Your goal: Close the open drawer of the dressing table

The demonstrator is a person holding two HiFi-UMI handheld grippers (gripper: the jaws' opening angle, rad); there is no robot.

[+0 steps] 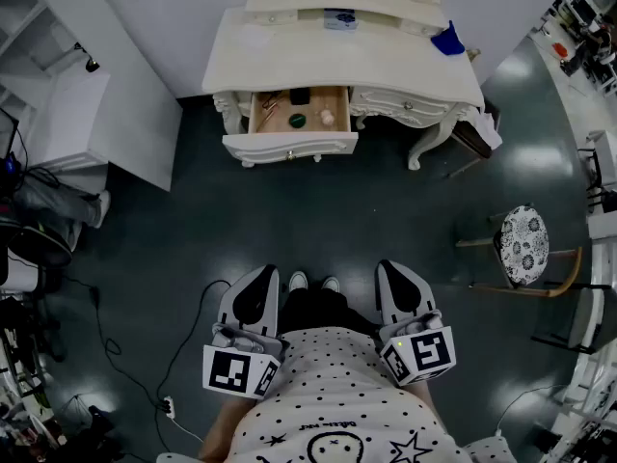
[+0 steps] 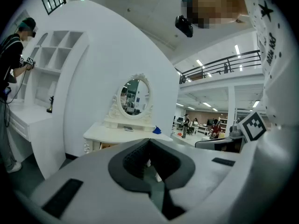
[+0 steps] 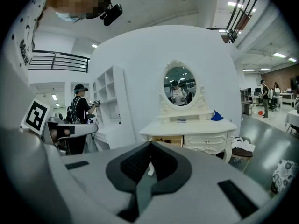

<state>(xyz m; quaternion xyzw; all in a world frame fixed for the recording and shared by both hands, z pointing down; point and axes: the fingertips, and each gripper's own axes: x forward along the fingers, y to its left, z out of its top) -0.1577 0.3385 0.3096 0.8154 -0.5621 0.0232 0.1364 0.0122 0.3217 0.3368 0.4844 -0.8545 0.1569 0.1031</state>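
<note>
The white dressing table point(image 1: 289, 51) stands against the far wall, well ahead of me. Its left drawer point(image 1: 289, 145) is pulled out, and small items lie inside, among them a green round one point(image 1: 297, 120). Both grippers are held close to my body, far from the table. The left gripper point(image 1: 260, 280) and the right gripper point(image 1: 393, 270) each have their jaws together with nothing between them. The left gripper view shows the table point(image 2: 121, 133) beyond the left gripper point(image 2: 149, 140). In the right gripper view the open drawer point(image 3: 166, 140) shows just past the right gripper point(image 3: 150, 144).
A stool with a patterned cushion point(image 1: 523, 244) stands at the right. A white shelf unit point(image 1: 77, 114) is at the left, with a person point(image 2: 14, 59) at it. Cables point(image 1: 116, 345) trail over the dark floor at lower left. A brown stool with cloth point(image 1: 482, 128) sits beside the table's right leg.
</note>
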